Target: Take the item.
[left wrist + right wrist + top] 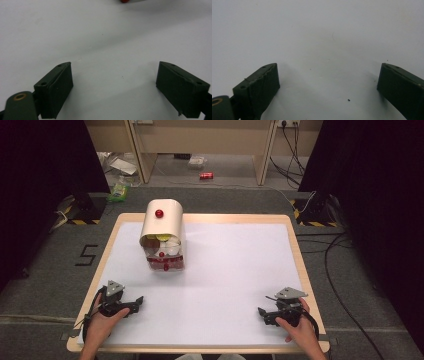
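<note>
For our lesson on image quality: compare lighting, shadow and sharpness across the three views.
High view: the white table is brightly lit, surroundings dark, bread box fairly sharp. Left gripper view: soft shadows beneath the open left gripper. Right gripper view: dimmer, greyer, right gripper slightly soft.

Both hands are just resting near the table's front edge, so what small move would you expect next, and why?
Probably the left tool moves forward toward the cream box with the red knob. Its jaws stand open with nothing between them, and the box sits ahead on its side of the table.
</note>
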`<state>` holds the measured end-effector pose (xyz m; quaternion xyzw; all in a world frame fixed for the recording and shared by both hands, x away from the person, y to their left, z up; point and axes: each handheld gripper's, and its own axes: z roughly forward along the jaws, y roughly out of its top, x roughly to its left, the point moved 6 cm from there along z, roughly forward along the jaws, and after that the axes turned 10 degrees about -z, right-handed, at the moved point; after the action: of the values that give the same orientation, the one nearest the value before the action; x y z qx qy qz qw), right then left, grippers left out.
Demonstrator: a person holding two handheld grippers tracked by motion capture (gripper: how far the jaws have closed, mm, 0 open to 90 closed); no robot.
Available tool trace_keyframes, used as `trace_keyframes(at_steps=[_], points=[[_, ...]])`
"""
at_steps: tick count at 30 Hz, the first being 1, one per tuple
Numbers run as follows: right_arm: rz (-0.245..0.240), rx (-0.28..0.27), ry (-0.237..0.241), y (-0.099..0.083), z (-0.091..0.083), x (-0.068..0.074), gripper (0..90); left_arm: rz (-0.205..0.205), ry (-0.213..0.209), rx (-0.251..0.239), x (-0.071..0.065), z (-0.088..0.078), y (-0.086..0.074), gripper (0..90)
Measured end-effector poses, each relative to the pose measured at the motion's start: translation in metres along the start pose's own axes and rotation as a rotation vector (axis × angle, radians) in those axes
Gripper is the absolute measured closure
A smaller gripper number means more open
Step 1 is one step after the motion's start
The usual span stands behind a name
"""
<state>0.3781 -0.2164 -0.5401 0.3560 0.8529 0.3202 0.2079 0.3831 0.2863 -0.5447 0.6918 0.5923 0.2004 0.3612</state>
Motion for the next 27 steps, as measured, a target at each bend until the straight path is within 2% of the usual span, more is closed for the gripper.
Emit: trace_keyframes(at_steps=[9, 13, 19, 22, 27], points=[[0.002, 0.001, 0.004, 0.000, 0.000, 0.000, 4.3, -0.013, -0.013, 0.000, 0.001, -0.001, 0.001, 14.3], [0.005, 0.002, 0.005, 0.000, 0.000, 0.000, 4.2, -0.016, -0.038, -0.013, -0.001, -0.003, 0.005, 15.6], [0.004, 0.002, 0.005, 0.000, 0.000, 0.000, 4.1, 0.026, -0.059, -0.059, -0.014, -0.014, 0.022, 15.7], [0.002, 0.001, 0.005, 0.000, 0.000, 0.000, 4.0, 0.045, -0.091, -0.091, -0.025, -0.021, 0.039, 15.8], [0.000, 0.001, 0.005, 0.000, 0.000, 0.000, 4.0, 0.050, -0.117, -0.103, -0.034, -0.021, 0.051, 15.8]])
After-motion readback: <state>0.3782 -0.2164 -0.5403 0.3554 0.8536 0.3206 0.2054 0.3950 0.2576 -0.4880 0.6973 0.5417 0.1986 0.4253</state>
